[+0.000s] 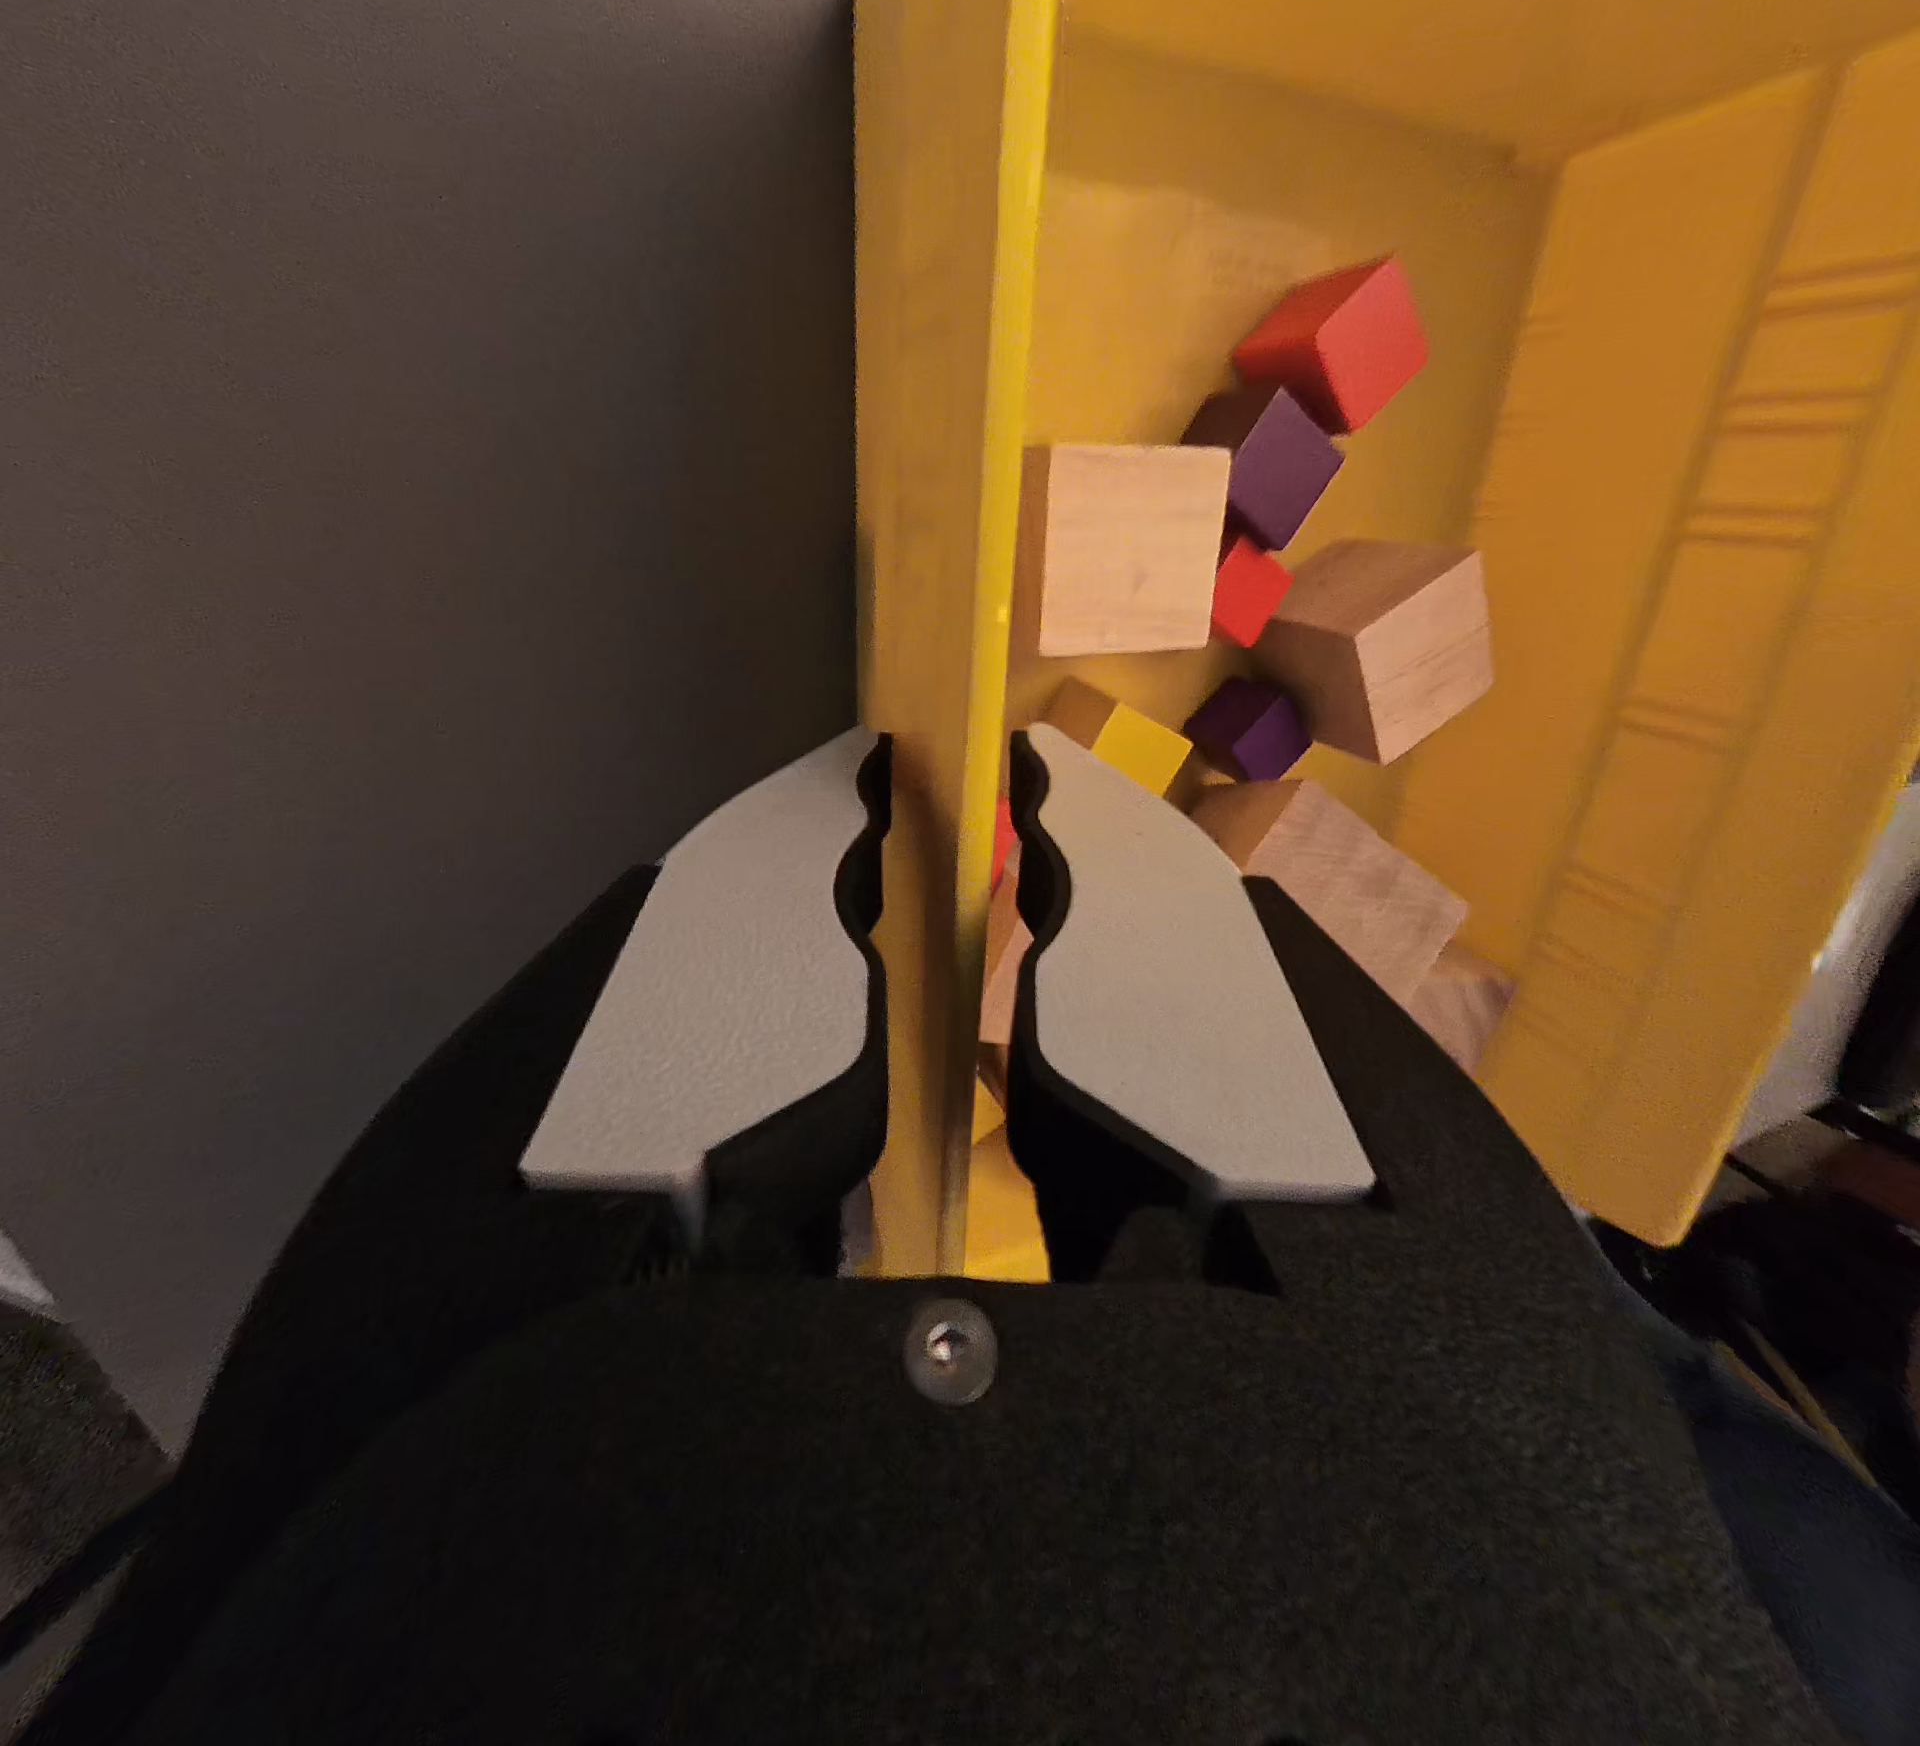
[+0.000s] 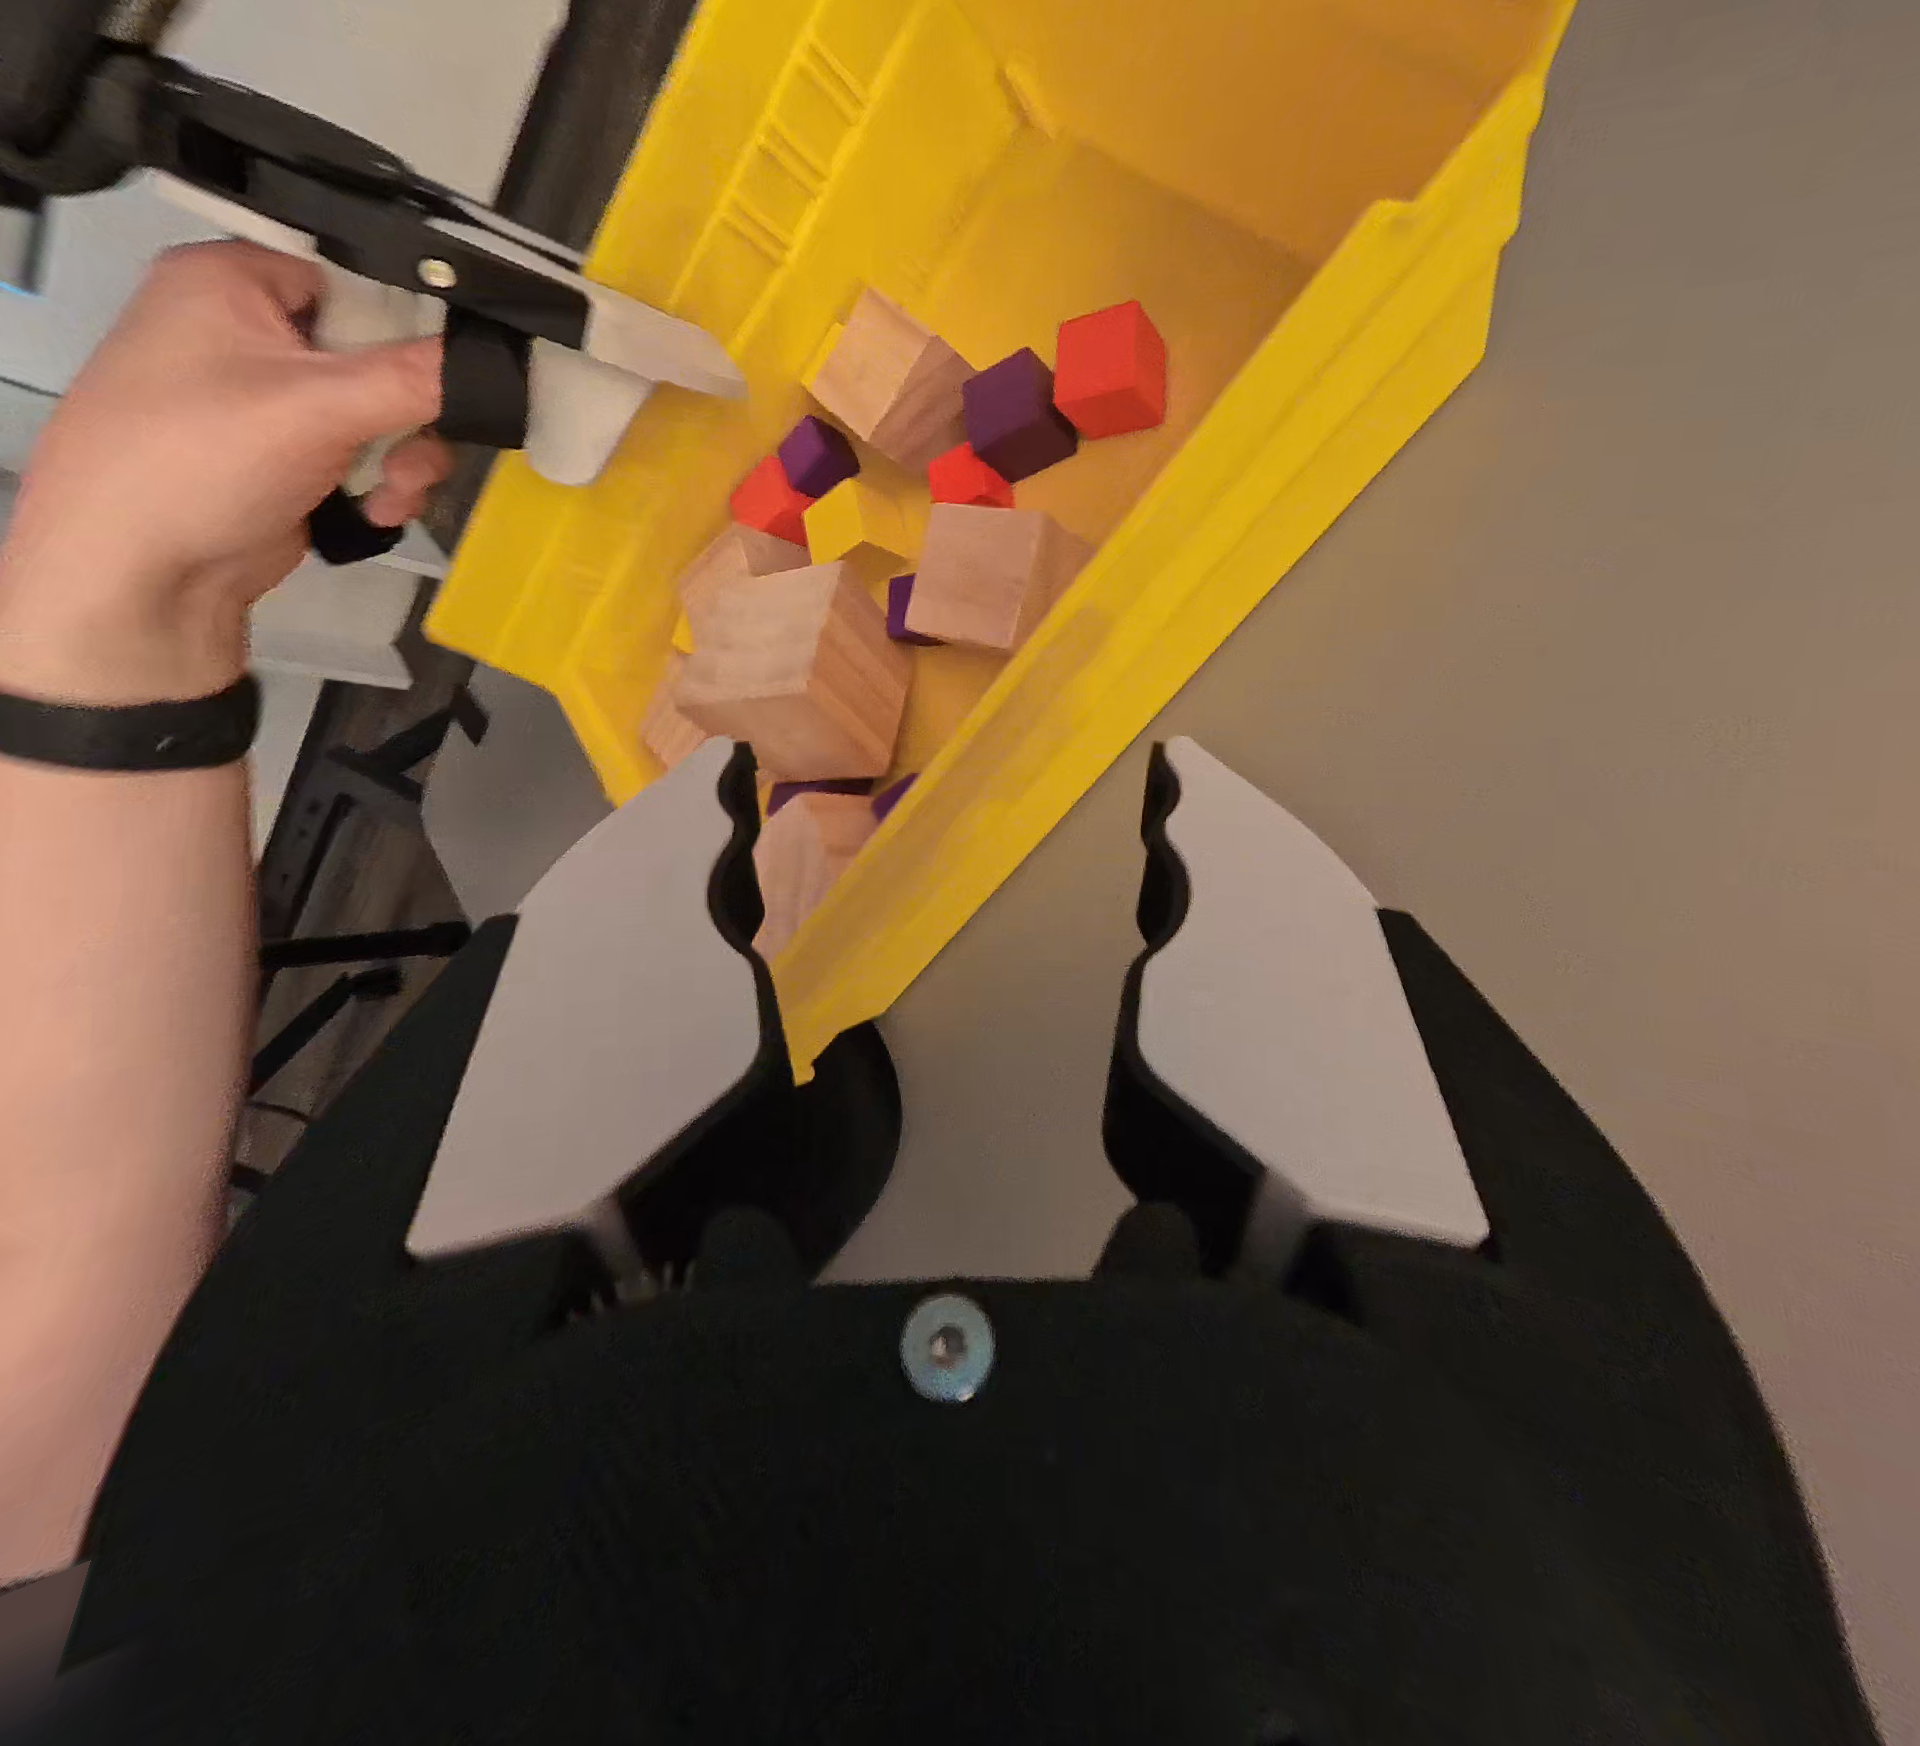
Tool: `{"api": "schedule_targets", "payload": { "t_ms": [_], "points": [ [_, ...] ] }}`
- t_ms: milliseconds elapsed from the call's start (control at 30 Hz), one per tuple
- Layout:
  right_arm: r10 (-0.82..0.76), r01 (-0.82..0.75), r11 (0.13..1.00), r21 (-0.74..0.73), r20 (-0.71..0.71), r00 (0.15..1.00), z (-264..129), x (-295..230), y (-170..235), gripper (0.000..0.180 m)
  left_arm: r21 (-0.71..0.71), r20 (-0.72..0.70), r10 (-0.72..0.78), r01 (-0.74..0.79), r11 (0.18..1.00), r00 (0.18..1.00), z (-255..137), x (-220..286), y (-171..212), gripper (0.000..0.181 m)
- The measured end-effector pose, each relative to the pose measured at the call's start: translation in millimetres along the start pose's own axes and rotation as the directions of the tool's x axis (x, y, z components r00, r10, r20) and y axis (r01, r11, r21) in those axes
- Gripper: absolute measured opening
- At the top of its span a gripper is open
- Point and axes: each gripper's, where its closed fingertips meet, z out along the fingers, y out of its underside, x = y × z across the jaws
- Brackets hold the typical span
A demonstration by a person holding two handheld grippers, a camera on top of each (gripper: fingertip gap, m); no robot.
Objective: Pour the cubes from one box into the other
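Observation:
A yellow plastic box (image 1: 1299, 34) holds several cubes (image 1: 1132, 548): plain wooden, red, purple and yellow. My left gripper (image 1: 951, 740) is shut on the box's side wall, one finger inside and one outside. In the right wrist view the box (image 2: 1247, 138) looks tilted, and the cubes (image 2: 800, 657) lie heaped toward its near end. My right gripper (image 2: 948, 751) is open, with the box's near corner and long wall between its fingers; I cannot tell if they touch it. The left gripper (image 2: 717, 377) shows there on the opposite wall. Only one box is in view.
A person's hand (image 2: 156, 470) with a black wristband (image 2: 125, 730) holds the left gripper. A plain grey surface (image 2: 1662, 553) lies behind the box. Dark frame parts (image 2: 343, 948) and white items (image 2: 332, 626) sit at the left edge of the right wrist view.

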Motion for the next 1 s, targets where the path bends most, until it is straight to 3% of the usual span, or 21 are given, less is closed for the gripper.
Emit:
{"api": "schedule_targets", "payload": {
  "t_ms": [133, 300, 367, 433, 567, 767, 867, 933, 1000],
  "points": [
    [-0.014, -0.011, 0.994, -0.112, -0.219, 0.976, 25, 19, -2, 0.073, -0.017, 0.143, 0.08, -0.078, 0.997, 0.986, 2, -9, -7, 0.006],
    [-0.037, -0.064, 0.954, -0.293, -0.325, 0.945, 54, 19, 15, 0.066, -0.11, 0.352, 0.203, -0.175, 0.978, 0.914, 4, -13, -10, 0.01],
    [-0.066, -0.097, 0.918, -0.385, -0.389, 0.919, 58, 23, 24, 0.062, -0.123, 0.366, 0.198, -0.164, 0.979, 0.909, 5, -12, -12, 0.011],
    [-0.12, -0.123, 0.896, -0.426, -0.499, 0.858, 56, 36, 27, 0.046, -0.128, 0.352, 0.165, -0.128, 0.984, 0.921, 6, -11, -12, 0.009],
    [-0.185, -0.138, 0.888, -0.439, -0.616, 0.766, 51, 49, 25, 0.043, -0.153, 0.324, 0.136, -0.09, 0.984, 0.936, 6, -8, -8, 0.006],
    [-0.096, -0.194, 0.906, -0.377, -0.628, 0.772, 46, 61, 20, 0.023, -0.226, 0.342, 0.12, -0.043, 0.973, 0.932, 7, -2, 5, 0.008],
    [0.005, -0.256, 0.901, -0.349, -0.582, 0.813, 49, 69, 28, 0.02, -0.225, 0.302, 0.086, -0.016, 0.974, 0.949, 10, 8, 6, 0.005],
    [0.097, -0.336, 0.845, -0.416, -0.5, 0.861, 55, 68, 50, 0.022, -0.211, 0.286, 0.052, 0.01, 0.977, 0.957, 14, 14, 6, 0.005],
    [0.161, -0.347, 0.856, -0.383, -0.44, 0.883, 57, 67, 45, 0.018, -0.223, 0.302, 0.087, -0.018, 0.975, 0.949, 15, 17, 5, 0.005]
  ]
}}
